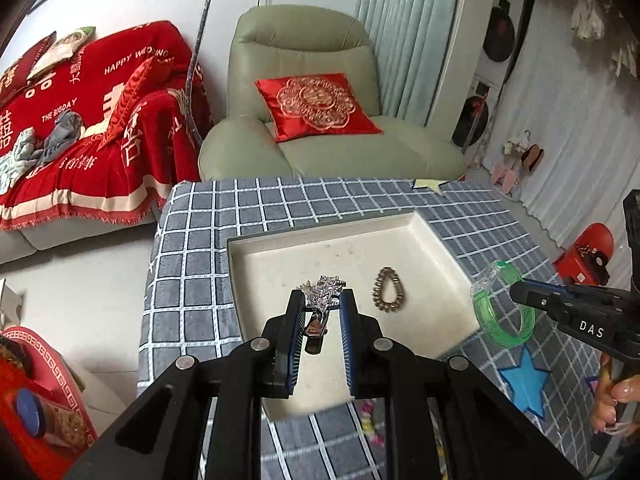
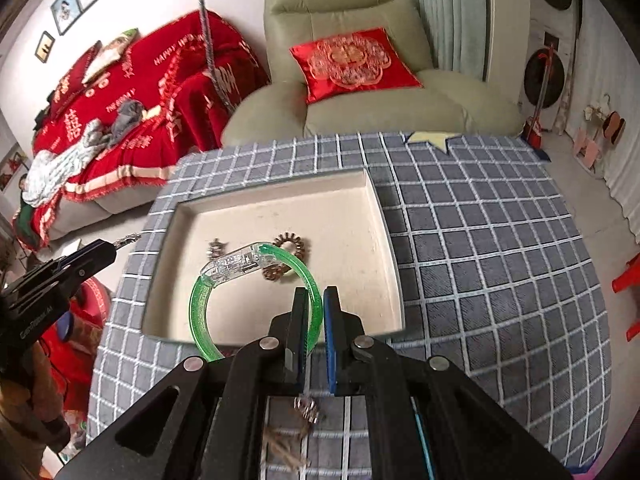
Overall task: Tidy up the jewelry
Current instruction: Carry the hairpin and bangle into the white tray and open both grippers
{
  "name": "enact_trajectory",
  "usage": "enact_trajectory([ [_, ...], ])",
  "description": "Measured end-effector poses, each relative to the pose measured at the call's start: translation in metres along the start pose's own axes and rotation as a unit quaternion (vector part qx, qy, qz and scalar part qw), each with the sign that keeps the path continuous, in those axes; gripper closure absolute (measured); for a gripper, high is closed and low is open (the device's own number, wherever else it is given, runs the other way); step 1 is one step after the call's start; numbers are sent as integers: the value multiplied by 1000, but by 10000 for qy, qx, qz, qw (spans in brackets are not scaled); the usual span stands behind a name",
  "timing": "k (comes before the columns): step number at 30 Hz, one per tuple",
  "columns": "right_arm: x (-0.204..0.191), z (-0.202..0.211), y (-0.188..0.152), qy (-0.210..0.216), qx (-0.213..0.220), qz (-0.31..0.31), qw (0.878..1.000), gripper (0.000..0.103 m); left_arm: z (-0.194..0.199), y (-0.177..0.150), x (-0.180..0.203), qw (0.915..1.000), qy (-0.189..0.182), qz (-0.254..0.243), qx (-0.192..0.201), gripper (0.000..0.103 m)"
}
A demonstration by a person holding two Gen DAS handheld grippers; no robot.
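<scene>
Jaws of the left gripper (image 1: 322,300) stand part open, with a silver rhinestone hair clip (image 1: 322,294) between the pads near their tips; whether the pads press it cannot be told, though the clip's dark lower end hangs free between the fingers. Jaws of the right gripper (image 2: 316,300) are closed on the green bangle (image 2: 256,280), pinching its rim on the right side, with the clear plastic section of the bangle at the far side of the loop. The cream tray (image 1: 440,248) sits on the grey checked cloth (image 1: 192,248), and a bronze beaded bracelet (image 1: 389,290) lies flat on the tray floor, just right of the clip. In the left wrist view the bangle is held at the tray's right edge, above the cloth. A blue star sticker (image 1: 524,384) lies on the cloth near the tray's near right corner; a pale yellow star (image 2: 430,138) lies at the far edge of the cloth.
</scene>
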State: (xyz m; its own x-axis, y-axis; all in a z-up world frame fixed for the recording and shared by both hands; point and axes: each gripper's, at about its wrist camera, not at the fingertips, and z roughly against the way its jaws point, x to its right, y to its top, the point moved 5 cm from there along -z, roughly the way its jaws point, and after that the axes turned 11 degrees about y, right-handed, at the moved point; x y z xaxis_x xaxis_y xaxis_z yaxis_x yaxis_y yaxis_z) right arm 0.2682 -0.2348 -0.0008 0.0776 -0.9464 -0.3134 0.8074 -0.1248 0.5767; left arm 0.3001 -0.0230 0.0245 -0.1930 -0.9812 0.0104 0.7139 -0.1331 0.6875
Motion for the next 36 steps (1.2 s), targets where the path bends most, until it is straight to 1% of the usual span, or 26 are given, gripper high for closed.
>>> enact_trajectory([
  [3,10,-27,2,-30,-235,-106,9997,95,-25,-3,3,9998,49,-35,-208,70],
  [7,26,-62,1,-248,-542,-141,9981,95,-64,-13,8,9983,170,-113,-555,70],
  [12,46,-95,6,-513,-719,-211,9959,95,-99,-23,14,9962,333,-147,-792,70],
  [17,55,-114,14,-767,-715,-155,9944,95,-122,-29,16,9941,539,-217,-916,70],
  [20,60,-122,16,-761,-722,-256,9942,95,-132,-33,16,9927,662,-241,-982,70],
  [21,60,-125,15,-737,-729,-266,9943,95,-132,-33,17,9931,715,-265,-895,70],
  [25,56,-125,13,-822,-660,-119,9944,94,-132,-32,23,9918,883,-470,-799,70],
  [28,55,-125,12,-755,-647,-135,9949,94,-132,-32,24,9915,927,-479,-771,70],
  [29,54,-124,12,-707,-628,-153,9954,89,-132,-32,24,9918,915,-467,-767,70],
  [30,53,-122,12,-665,-603,-175,9958,75,-131,-32,24,9921,895,-444,-754,70],
  [31,52,-120,12,-615,-560,-200,9963,63,-130,-33,24,9927,863,-415,-734,70],
  [32,51,-116,13,-562,-480,-234,9970,41,-130,-33,23,9931,837,-392,-717,70],
  [36,43,-99,18,-392,-168,-326,9986,40,-128,-35,22,9941,773,-297,-700,70],
])
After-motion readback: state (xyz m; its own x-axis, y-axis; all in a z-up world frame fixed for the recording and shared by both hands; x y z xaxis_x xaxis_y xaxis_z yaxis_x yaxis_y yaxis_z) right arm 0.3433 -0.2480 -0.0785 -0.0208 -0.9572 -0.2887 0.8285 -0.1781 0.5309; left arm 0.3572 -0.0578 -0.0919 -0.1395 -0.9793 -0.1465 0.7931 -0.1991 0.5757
